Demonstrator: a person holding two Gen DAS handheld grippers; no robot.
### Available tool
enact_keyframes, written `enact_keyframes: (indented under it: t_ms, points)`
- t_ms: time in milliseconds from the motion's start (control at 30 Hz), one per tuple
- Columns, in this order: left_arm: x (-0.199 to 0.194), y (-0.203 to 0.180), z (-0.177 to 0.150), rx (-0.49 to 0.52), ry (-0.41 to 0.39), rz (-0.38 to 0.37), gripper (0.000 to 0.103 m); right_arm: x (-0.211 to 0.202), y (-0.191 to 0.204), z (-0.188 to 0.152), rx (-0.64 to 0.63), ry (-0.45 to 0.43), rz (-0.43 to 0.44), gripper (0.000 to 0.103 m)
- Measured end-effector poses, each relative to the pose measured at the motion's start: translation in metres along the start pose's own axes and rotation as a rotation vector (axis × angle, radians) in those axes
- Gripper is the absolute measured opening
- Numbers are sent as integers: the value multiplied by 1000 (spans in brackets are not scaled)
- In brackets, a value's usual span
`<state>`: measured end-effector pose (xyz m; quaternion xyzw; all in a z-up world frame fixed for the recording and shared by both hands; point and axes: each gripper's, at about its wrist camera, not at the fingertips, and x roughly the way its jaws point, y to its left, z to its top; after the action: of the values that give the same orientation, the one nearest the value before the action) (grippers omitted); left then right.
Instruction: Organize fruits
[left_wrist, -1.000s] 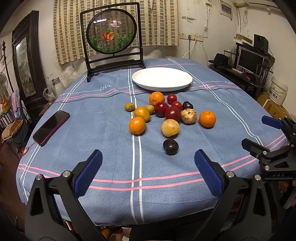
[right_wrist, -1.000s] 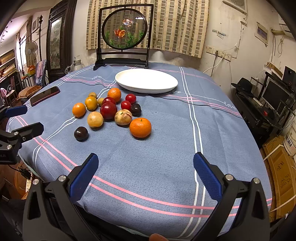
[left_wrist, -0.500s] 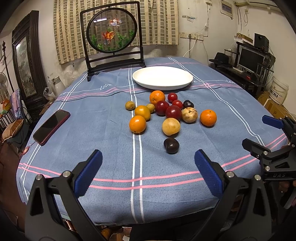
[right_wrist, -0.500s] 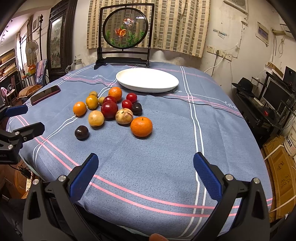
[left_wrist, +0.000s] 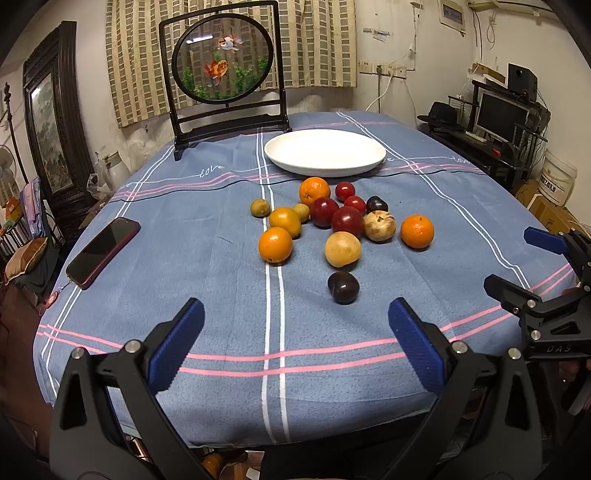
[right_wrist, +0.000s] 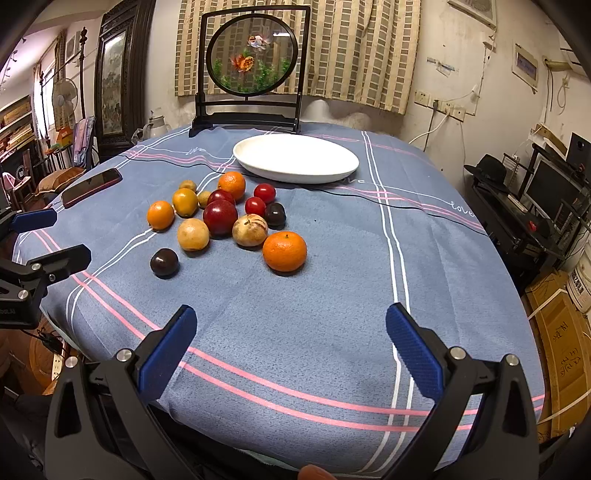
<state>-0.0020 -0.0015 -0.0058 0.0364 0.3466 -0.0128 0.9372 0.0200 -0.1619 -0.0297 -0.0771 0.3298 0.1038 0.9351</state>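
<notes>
Several fruits lie in a loose cluster on the blue tablecloth: oranges (left_wrist: 275, 244) (right_wrist: 284, 251), red plums (left_wrist: 347, 221) (right_wrist: 220, 217), a tan fruit (left_wrist: 342, 249), a dark plum (left_wrist: 343, 287) (right_wrist: 164, 262) nearest the front. An empty white plate (left_wrist: 325, 152) (right_wrist: 295, 158) sits just behind them. My left gripper (left_wrist: 295, 328) is open and empty above the table's near edge, short of the dark plum. My right gripper (right_wrist: 291, 336) is open and empty, in front of the nearest orange. Each gripper shows at the edge of the other's view.
A red phone (left_wrist: 103, 252) lies near the table's left edge. A framed round goldfish screen (left_wrist: 225, 70) stands at the back behind the plate. A desk with a monitor (left_wrist: 502, 114) is off to the right; cardboard boxes (right_wrist: 557, 354) sit on the floor.
Both grippers have eased slightly forward toward the fruit. The jaws stay open and nothing on the table has moved.
</notes>
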Motion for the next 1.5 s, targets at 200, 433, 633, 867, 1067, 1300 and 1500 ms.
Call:
enact_keyframes:
  t_ms: [200,433,633,867,1067,1300,1500]
  points:
    - [0,0,0,1,1,1,101,0,0,0,0,1,1,102]
    - [0,0,-1,2,3,1,101,0,1,0,1,3,0,102]
    - [7,-1,-3,-1,28,2,101,2,2,-1,-3,-1,12,102]
    - [20,3,-4,-14,58,-7,101,5,-8,-1,44,-45,58,102]
    - [32,2,-3,-9,82,-8,101,19,-14,-1,78,-22,93,102]
    - [42,2,3,14,52,-26,101,27,-15,6,89,-37,167,102]
    - [61,8,7,13,61,-80,101,35,-18,19,65,-88,246,102]
